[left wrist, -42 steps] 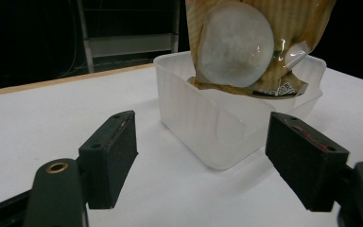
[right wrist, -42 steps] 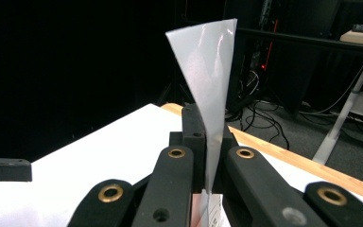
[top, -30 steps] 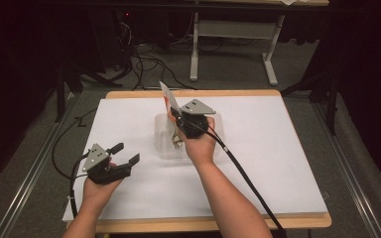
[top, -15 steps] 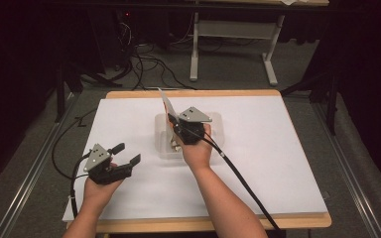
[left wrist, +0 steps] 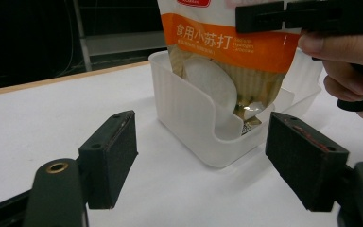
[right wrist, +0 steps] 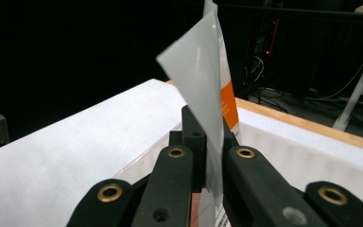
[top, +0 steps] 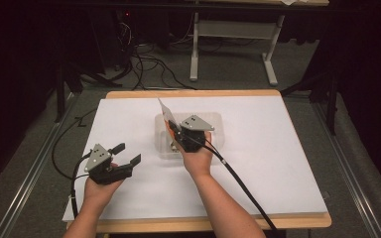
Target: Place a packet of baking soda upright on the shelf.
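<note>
An orange and white pouch point(top: 164, 112) with Chinese print stands upright with its lower end inside a clear plastic bin point(top: 216, 120) at the middle of the table. My right gripper point(top: 172, 128) is shut on the pouch's upper edge, and in the right gripper view the pouch point(right wrist: 202, 80) rises pinched between the jaws of that gripper point(right wrist: 209, 146). My left gripper point(top: 127, 154) hovers open to the left of the bin. In the left gripper view its own gripper point(left wrist: 208, 158) faces the bin point(left wrist: 189, 118), with the pouch point(left wrist: 231, 52) behind the bin's cut-out front and nothing between the jaws.
A white sheet point(top: 278, 148) covers the wooden table, with bare room left and right of the bin. Cables trail from both grippers toward the near edge. Beyond the far edge are a dark floor, loose cables and a metal table frame point(top: 228, 29).
My right gripper has lowered the pouch down into the bin and drawn slightly nearer. The left gripper has stayed put and open.
</note>
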### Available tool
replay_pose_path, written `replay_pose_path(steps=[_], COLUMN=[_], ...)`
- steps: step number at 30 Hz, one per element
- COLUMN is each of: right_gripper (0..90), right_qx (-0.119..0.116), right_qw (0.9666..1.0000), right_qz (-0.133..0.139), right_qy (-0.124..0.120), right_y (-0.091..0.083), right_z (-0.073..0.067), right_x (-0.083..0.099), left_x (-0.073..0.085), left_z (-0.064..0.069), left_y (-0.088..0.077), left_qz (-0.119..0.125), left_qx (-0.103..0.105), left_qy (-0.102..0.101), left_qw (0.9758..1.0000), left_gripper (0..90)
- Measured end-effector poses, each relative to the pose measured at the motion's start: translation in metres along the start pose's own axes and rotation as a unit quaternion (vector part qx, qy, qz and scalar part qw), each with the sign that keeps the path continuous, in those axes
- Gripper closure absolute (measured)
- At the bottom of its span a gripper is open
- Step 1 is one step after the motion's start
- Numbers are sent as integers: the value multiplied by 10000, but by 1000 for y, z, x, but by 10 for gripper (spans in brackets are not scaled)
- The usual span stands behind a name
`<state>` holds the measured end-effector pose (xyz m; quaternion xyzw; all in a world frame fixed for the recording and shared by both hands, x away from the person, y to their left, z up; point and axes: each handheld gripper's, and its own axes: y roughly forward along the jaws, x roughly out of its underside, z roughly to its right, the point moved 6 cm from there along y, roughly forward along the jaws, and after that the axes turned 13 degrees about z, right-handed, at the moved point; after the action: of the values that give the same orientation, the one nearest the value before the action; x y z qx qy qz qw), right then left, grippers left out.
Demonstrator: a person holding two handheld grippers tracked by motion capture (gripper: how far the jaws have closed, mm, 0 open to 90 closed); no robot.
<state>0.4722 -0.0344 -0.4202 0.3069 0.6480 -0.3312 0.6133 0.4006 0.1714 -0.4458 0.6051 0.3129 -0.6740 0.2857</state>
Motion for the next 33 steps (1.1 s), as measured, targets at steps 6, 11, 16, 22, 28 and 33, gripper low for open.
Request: replay_pose_path(steps=[6,11,16,22,28,33], right_gripper=[853,724,896,900,900,871], right_qx=[-39,85,39,29,26,49], right_qw=[10000,9999,9994,9991,9986,9988], right_qz=[1,-139,-322,-412,-486,-443], right_qy=[-8,-36,125,116,189,217], right_y=[-4,-3,1,0,-2,-4], right_z=[-2,-5,-1,-3,-5,-6], right_x=[1,11,18,23,34,30], left_x=[0,0,0,0,0,0], left_z=[0,0,0,0,0,0], left_y=[1,1,0,0,0,1], left_qz=[-12,-12,-14,-16,-16,-13], left_qx=[0,-4,-5,-2,-4,-6], left_qy=[12,10,23,28,32,36], left_qw=[10000,10000,10000,10000,10000,10000], left_gripper=[260,261,260,261,261,261])
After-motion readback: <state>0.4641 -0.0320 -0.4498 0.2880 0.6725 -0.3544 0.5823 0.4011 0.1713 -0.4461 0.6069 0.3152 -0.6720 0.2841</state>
